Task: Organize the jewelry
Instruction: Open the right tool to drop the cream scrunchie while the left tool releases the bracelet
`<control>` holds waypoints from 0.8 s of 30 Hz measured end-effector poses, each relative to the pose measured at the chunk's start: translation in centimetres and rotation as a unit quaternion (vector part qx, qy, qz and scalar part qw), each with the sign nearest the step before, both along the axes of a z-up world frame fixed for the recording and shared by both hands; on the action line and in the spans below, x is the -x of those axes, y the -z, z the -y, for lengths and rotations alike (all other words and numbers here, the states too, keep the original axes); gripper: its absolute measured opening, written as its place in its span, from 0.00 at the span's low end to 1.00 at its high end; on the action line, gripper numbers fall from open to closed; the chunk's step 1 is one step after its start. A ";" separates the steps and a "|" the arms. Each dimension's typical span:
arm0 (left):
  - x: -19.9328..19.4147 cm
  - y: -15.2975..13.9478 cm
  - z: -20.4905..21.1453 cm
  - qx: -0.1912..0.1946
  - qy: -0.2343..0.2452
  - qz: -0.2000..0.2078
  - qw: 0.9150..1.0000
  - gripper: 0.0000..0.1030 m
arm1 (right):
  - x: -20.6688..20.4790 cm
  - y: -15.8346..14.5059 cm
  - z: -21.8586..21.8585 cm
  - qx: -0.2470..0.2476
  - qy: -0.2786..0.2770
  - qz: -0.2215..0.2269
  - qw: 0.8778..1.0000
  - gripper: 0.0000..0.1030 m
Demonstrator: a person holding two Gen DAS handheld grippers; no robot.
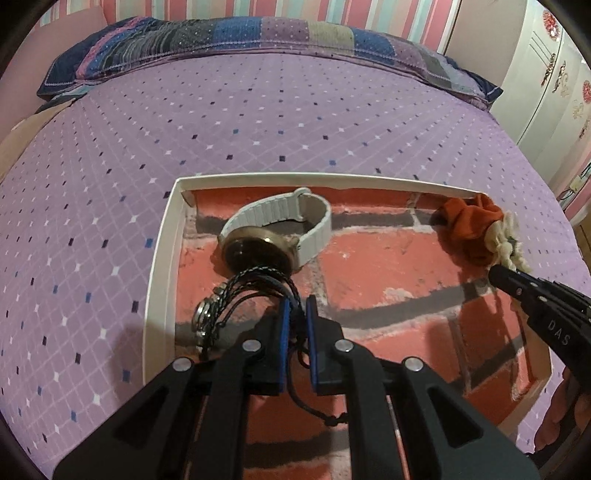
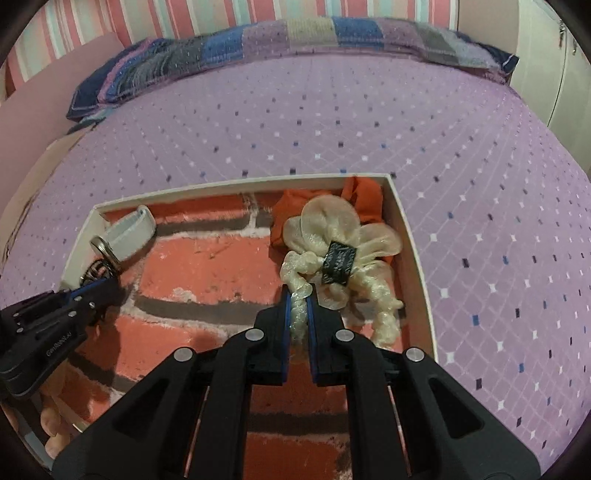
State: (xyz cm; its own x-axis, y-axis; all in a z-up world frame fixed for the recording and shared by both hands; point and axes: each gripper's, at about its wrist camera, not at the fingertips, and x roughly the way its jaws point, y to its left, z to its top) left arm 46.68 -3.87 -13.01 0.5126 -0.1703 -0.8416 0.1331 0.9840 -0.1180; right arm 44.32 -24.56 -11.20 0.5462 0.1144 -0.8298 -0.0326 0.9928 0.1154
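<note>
A bed with a lilac, diamond-dotted cover fills most of both views, and a patchwork pillow lies across the top of the frame against a striped wall. A white cupboard stands at the upper right of the left wrist view.

On the cover, in the lower middle of each view, sits a shallow white tray whose floor is printed like red brick.

In the tray's upper left of the left wrist view lies a watch with a gold-toned case and a pale strap looped up behind it. In the right wrist view it shows at the left edge of the tray.

An orange scrunchie lies bunched in the tray's upper right corner in the right wrist view. In front of it spreads a cream scrunchie with a small black label, reaching down along the tray's right wall.

The left gripper stands at the bottom centre of its own view, its jaws nearly closed on the cords of a black braided bracelet. The cords pass straight between the blue pads; the bracelet's loops hang out to the upper left of the jaws, just below the watch case, with a metal piece beside the tray's left wall, and a knotted end trails below the pads.

The right gripper sits at the bottom centre of its view, jaws closed on a twisted tail of the cream scrunchie. The tail runs up between the pads, and the rest of the scrunchie fans out just above and to the right of the tips.
</note>
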 end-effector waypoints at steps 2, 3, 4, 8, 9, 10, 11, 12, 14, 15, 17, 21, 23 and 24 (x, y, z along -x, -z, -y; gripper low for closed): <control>-0.2 0.3 -0.2 0.002 -0.003 -0.006 1.000 0.09 | -0.4 0.4 -0.2 0.000 -0.004 -0.012 1.000 0.09; -0.2 0.3 -0.4 0.005 -0.004 -0.008 1.000 0.09 | -0.5 0.5 -0.2 0.001 -0.004 -0.012 1.000 0.10; -0.2 0.4 -0.3 0.003 -0.002 -0.007 1.000 0.09 | -0.4 0.4 -0.3 0.002 -0.005 -0.011 1.000 0.13; 0.2 0.3 0.0 -0.019 -0.001 -0.002 1.000 0.10 | 0.3 -0.3 -0.7 0.015 -0.011 0.009 1.000 0.36; 0.3 0.3 0.0 -0.019 -0.002 -0.002 1.000 0.10 | 0.7 -0.6 -0.8 0.022 -0.011 0.020 0.999 0.45; 0.3 0.3 0.0 -0.017 -0.002 -0.003 1.000 0.10 | 0.9 -0.8 -0.8 0.025 -0.011 0.027 0.999 0.61; 0.5 0.3 -0.1 -0.014 -0.002 -0.004 1.000 0.10 | 1.1 -0.9 -0.8 0.026 -0.011 0.032 0.999 0.65; 0.6 0.2 -0.1 -0.010 -0.002 -0.005 1.000 0.10 | 1.6 -1.1 -0.7 0.028 -0.009 0.040 0.999 0.68; 1.2 -0.1 -0.2 -0.008 0.001 -0.001 1.000 0.11 | 2.2 -1.3 -0.5 0.034 -0.013 0.050 0.998 0.68; 1.8 -0.4 -0.3 -0.006 0.005 0.004 1.000 0.13 | 3.1 -1.5 -0.4 0.046 -0.015 0.060 0.997 0.68; 2.6 -1.0 -0.3 -0.003 0.009 0.014 1.000 0.36 | 4.5 -1.8 0.0 0.058 -0.017 0.076 0.995 0.68; 5.0 -2.5 -0.2 -0.006 0.020 0.054 0.998 0.55 | 7.4 -2.6 1.9 0.092 -0.003 0.106 0.990 0.68; 6.2 -3.0 -0.2 -0.011 0.025 0.061 0.998 0.55 | 8.4 -2.3 3.0 0.099 0.006 0.105 0.989 0.68; 7.0 -3.3 -0.5 -0.009 0.026 0.065 0.998 0.55 | 8.7 -2.2 3.4 0.103 0.010 0.104 0.989 0.68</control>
State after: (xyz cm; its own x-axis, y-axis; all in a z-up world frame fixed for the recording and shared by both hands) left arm 39.66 -3.40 -9.71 0.6085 -0.1847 -0.7717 0.1963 0.9774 -0.0791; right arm 35.65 -27.98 -9.01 0.7075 -0.0581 -0.7043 -0.0147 0.9952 -0.0968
